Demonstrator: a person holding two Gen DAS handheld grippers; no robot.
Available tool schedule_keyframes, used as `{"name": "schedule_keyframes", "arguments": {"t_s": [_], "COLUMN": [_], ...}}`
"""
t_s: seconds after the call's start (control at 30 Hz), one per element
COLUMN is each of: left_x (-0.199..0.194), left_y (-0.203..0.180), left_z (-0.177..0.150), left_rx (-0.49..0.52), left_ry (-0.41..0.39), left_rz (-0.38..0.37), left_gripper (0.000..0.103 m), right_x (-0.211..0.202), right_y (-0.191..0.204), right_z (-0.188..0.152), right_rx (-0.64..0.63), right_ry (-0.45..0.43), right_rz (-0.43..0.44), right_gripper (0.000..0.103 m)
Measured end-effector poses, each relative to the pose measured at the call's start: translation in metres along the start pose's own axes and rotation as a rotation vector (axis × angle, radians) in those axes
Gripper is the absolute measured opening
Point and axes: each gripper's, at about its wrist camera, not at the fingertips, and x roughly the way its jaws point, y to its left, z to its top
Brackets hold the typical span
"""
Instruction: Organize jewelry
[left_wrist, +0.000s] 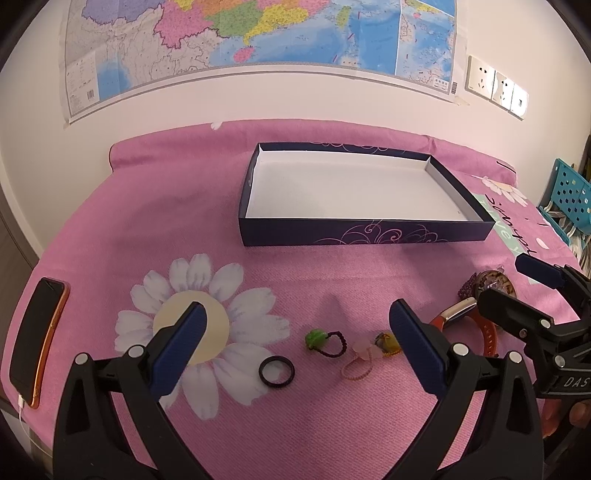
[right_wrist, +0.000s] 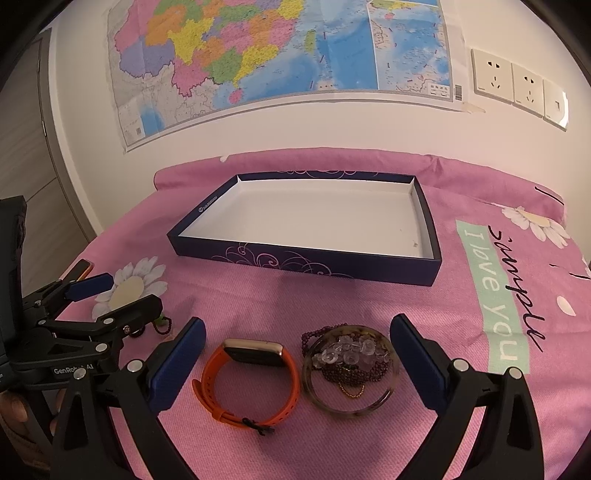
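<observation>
An empty dark blue box (left_wrist: 365, 230) (right_wrist: 306, 258) with a white inside lies on the pink bedspread. In the left wrist view my left gripper (left_wrist: 295, 325) is open above a black ring (left_wrist: 276, 372), a green bead ring (left_wrist: 325, 341), a pink bracelet (left_wrist: 360, 363) and a yellow-stone piece (left_wrist: 386, 341). In the right wrist view my right gripper (right_wrist: 297, 339) is open above an orange smartwatch (right_wrist: 247, 376) and a brown bangle (right_wrist: 351, 371) that encircles clear and garnet beads. All pieces lie on the bedspread.
A phone (left_wrist: 37, 339) in an orange case lies at the bed's left edge. A map and wall sockets (right_wrist: 517, 85) are on the wall behind. A teal perforated basket (left_wrist: 569, 192) stands at the right of the bed.
</observation>
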Motion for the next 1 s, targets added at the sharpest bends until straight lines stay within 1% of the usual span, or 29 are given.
{"name": "schedule_keyframes", "arguments": {"t_s": [0.63, 0.73, 0.87, 0.93, 1.0], "left_x": [0.0, -0.001, -0.005, -0.006, -0.006], "left_y": [0.0, 0.002, 0.008, 0.012, 0.014], "left_z": [-0.002, -0.003, -0.005, -0.008, -0.011], "left_rx": [0.003, 0.014, 0.039, 0.042, 0.049], "left_ry": [-0.005, -0.01, -0.018, -0.009, -0.002], "left_rz": [0.002, -0.013, -0.033, -0.061, -0.074], "left_gripper": [0.097, 0.097, 0.097, 0.097, 0.097], "right_x": [-0.002, -0.003, -0.005, -0.007, -0.008], "right_y": [-0.001, -0.008, -0.017, -0.022, -0.026], "right_z": [0.001, 0.0, -0.003, -0.004, -0.006], "right_rx": [-0.002, 0.015, 0.028, 0.037, 0.042], "right_ry": [-0.001, 0.006, 0.014, 0.019, 0.025], "right_rz": [-0.008, 0.001, -0.019, -0.018, -0.013], "right_gripper": [0.096, 0.096, 0.096, 0.096, 0.096]}}
